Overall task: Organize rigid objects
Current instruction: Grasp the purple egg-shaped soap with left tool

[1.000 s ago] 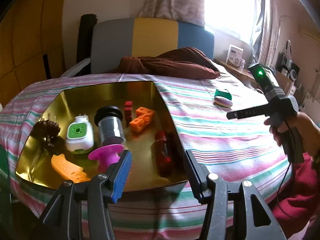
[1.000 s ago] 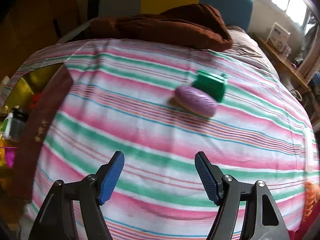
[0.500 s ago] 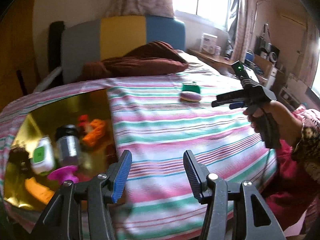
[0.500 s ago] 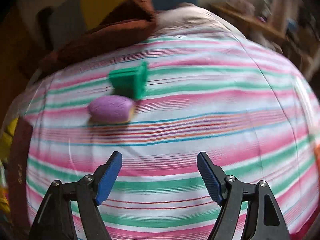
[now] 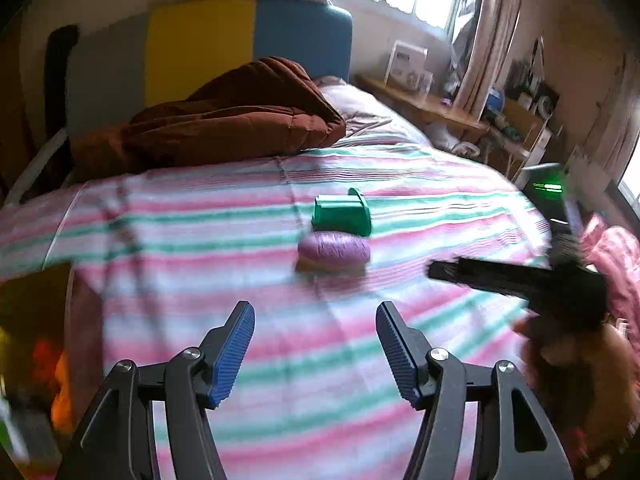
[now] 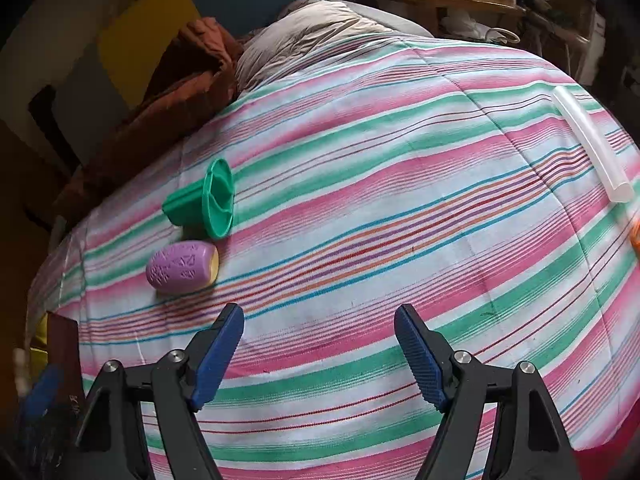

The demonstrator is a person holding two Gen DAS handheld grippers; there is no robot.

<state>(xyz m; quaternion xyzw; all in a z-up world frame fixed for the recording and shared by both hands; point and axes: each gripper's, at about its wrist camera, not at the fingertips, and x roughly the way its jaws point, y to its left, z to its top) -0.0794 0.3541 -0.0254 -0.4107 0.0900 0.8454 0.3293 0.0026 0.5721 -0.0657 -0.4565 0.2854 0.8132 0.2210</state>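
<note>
Your left gripper (image 5: pixel 316 344) has swung right, away from the gold metal tray (image 5: pixel 28 320), which now shows only at the left edge; its jaws have just been opening and stand wide with nothing between them. Ahead of it the purple patterned oval piece (image 5: pixel 334 250) lies on the striped pink-and-green bedspread (image 5: pixel 240 216), the green plastic flanged cup (image 5: pixel 342 213) on its side just beyond. Your right gripper (image 6: pixel 320 354), also empty and spread apart, has rolled; both pieces now sit to its far left, a translucent white tube (image 6: pixel 588 144) far right.
</note>
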